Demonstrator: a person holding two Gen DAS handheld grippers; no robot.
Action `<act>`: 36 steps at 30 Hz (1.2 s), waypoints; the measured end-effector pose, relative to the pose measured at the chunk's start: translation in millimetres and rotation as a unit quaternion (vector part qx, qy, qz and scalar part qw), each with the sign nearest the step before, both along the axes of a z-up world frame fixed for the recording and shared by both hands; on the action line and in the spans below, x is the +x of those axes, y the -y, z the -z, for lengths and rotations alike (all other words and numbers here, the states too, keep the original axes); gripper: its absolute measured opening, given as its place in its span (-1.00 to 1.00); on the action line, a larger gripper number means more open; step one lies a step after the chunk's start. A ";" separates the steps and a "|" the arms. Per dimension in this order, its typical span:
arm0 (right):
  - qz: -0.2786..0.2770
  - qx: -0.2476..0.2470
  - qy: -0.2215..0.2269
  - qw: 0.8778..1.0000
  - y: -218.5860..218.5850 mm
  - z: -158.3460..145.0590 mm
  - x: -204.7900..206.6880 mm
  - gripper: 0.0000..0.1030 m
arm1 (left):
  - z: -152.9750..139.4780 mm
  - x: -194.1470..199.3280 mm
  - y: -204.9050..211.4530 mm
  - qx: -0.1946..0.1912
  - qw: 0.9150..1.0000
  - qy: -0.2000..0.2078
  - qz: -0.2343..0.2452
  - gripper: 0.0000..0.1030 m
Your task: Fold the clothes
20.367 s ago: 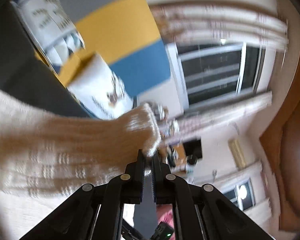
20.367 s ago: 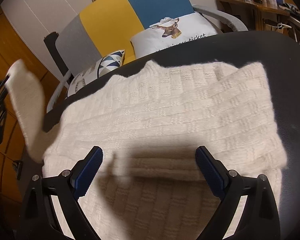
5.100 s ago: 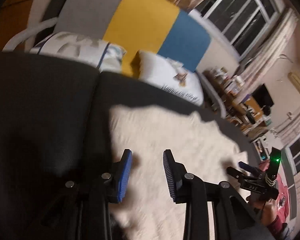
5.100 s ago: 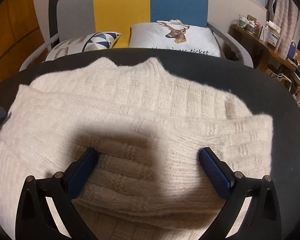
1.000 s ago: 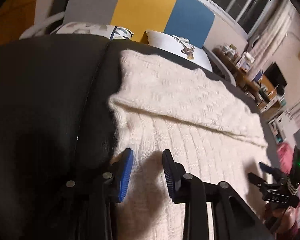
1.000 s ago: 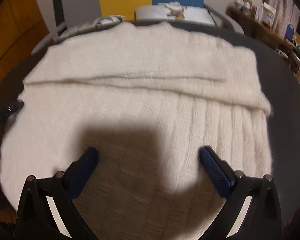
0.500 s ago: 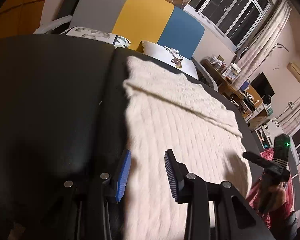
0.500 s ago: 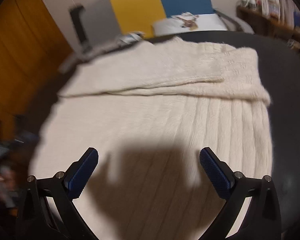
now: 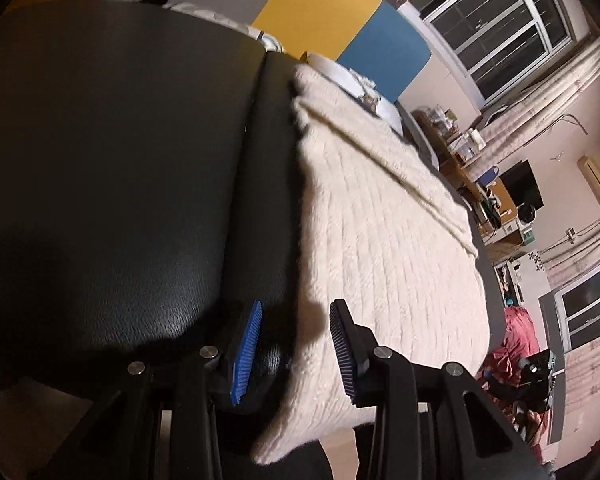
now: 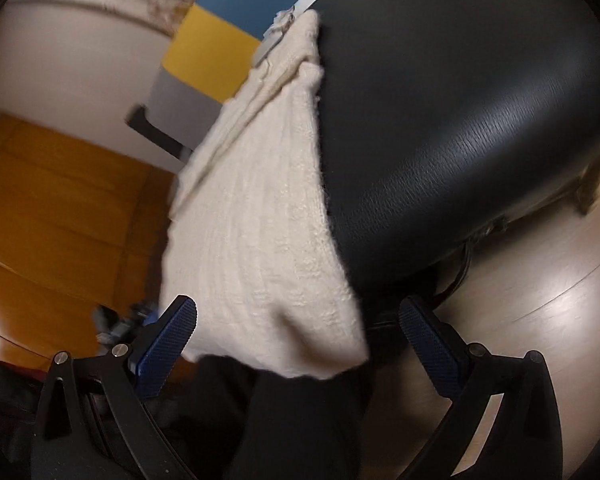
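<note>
Your cream sweater [image 9: 384,240] lies flat on the black cushion [image 9: 112,168], its near hem overhanging the front edge. Bare cushion flanks both sides. Your left gripper [image 9: 294,344] straddles one hem corner, half open, grasping nothing; your right gripper [image 10: 298,344] stands wide open around the other corner.

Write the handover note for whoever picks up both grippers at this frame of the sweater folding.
Left gripper: open, empty, at the near-left hem corner of the cream ribbed knit sweater.
Right gripper: open wide, empty, at the near-right hem corner.
Sweater lies on the black padded leather surface, hem hanging over the near edge.
Done: a layer looks folded across the far end.
Left: probably grip both corners and fold the hem up.
</note>
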State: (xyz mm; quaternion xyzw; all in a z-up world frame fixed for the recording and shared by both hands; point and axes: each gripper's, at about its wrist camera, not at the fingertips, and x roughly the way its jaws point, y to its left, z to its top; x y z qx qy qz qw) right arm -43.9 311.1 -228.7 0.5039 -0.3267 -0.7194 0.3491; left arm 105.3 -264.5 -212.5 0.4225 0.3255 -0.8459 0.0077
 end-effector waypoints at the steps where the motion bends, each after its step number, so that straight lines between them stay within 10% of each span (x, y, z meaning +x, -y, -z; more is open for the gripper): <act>1: 0.003 -0.019 -0.004 1.000 -1.0 1.3 -0.6 1.00 | -0.7 0.7 -2.9 -0.010 1.000 0.000 0.003 -0.31; 12: -0.064 -0.038 -0.009 0.997 27.8 18.0 -20.6 0.98 | -6.7 10.6 -22.1 -0.024 0.998 -0.005 0.060 -0.26; 14: -0.079 -0.040 -0.013 0.996 36.1 15.2 -19.8 0.60 | -6.0 11.8 -25.7 -0.020 0.997 -0.005 0.070 -0.25; 19: -0.115 -0.042 -0.026 0.992 57.7 8.4 -17.8 0.37 | -3.5 12.6 -23.9 -0.003 0.998 -0.010 0.067 -0.19; 25: -0.110 -0.055 -0.009 0.992 64.3 16.5 -18.1 0.42 | 1.0 14.0 -17.6 0.027 0.998 -0.015 0.061 -0.19; 31: -0.106 -0.063 -0.006 0.992 62.9 18.5 -15.4 0.46 | -8.5 9.2 -37.6 -0.045 0.995 -0.006 0.093 -0.18; 36: -0.112 -0.017 -0.010 0.993 76.1 13.9 -16.7 0.31 | -7.8 13.5 -35.4 -0.027 0.994 -0.009 0.104 -0.18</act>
